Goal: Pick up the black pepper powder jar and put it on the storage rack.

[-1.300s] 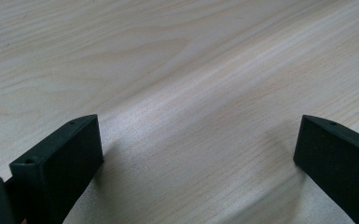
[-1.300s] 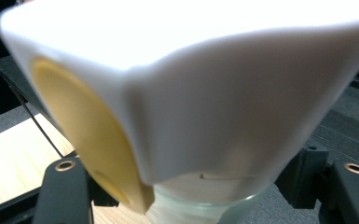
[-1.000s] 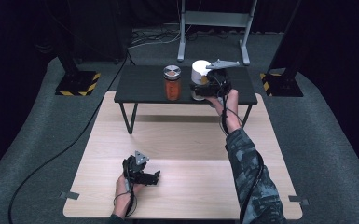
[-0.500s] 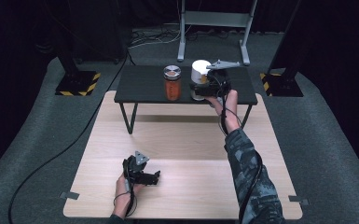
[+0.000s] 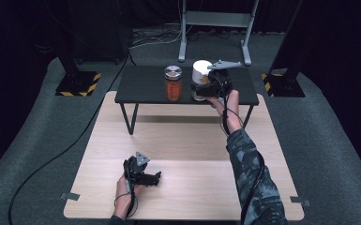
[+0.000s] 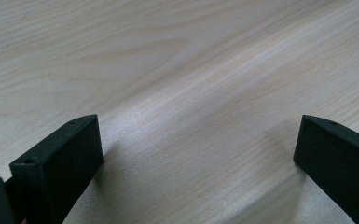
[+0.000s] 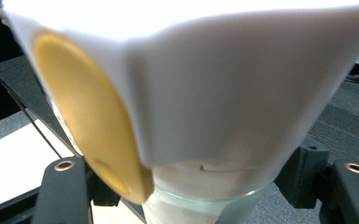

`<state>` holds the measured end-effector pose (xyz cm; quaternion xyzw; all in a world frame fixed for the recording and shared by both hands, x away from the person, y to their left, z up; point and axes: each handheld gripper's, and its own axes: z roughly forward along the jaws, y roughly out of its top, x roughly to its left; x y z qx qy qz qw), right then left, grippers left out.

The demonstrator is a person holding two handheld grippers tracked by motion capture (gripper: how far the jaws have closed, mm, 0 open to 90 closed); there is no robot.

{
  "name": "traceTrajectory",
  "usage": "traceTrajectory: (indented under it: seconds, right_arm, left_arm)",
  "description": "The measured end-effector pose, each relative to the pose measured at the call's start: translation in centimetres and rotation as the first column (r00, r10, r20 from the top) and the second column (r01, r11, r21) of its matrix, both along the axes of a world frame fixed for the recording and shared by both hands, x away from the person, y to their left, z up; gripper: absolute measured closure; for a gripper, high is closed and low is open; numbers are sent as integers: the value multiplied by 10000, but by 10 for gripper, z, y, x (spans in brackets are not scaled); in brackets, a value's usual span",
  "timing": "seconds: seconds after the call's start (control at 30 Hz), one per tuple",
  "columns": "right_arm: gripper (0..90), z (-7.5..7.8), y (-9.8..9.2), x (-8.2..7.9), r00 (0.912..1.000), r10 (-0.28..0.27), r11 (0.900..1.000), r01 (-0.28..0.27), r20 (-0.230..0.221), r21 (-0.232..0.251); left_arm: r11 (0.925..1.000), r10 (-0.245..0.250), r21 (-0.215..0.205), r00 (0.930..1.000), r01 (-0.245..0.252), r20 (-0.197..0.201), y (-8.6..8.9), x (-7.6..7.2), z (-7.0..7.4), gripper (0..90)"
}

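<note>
No visible change across last second: right gripper [image 5: 205,90] stays clamped around white-topped jar [image 5: 200,79] on far black side table [image 5: 140,89], right of orange jar [image 5: 173,84]. Judgement: grasp settled, lift pending. Jar: clear glass base, white top, yellow oval mark. Left gripper [image 5: 151,178] rests near-left on wooden table [image 5: 187,140], jaws spread, empty.

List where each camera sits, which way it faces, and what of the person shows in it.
High view: above the person's side, looking forward and down on the wooden table and black side table; both forearms and both grippers show.
Left gripper view: on the left gripper, facing down at bare wood between its open jaws.
Right gripper view: on the right gripper, jaws around the white jar.
Shared: white jar.
</note>
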<state>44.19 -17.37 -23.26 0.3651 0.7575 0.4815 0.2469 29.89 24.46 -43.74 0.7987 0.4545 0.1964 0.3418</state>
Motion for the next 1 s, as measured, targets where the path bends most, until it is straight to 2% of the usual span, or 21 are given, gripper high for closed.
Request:
traceTrajectory:
  seconds: [0.23,0.53,0.7,1.0]
  right_arm:
    - [132,9,1,2,9980,-172,9998,164,-609,-129]
    - [44,22,-4,-2,9924,-82,9995,42,-1228,-327]
    - [22,26,-8,-16,9883,-24,9961,-112,-1526,-879]
    - [14,9,-28,-47,9881,271,9946,-418,-1515,-946]
  left_arm:
    - [10000,1,-4,10000,-1,-4,0,0,0,6]
    - [10000,-10,11,10000,10,19,0,0,0,6]
    - [10000,-44,41,10000,44,4,0,0,0,6]
    - [10000,-23,25,10000,23,20,0,0,0,6]
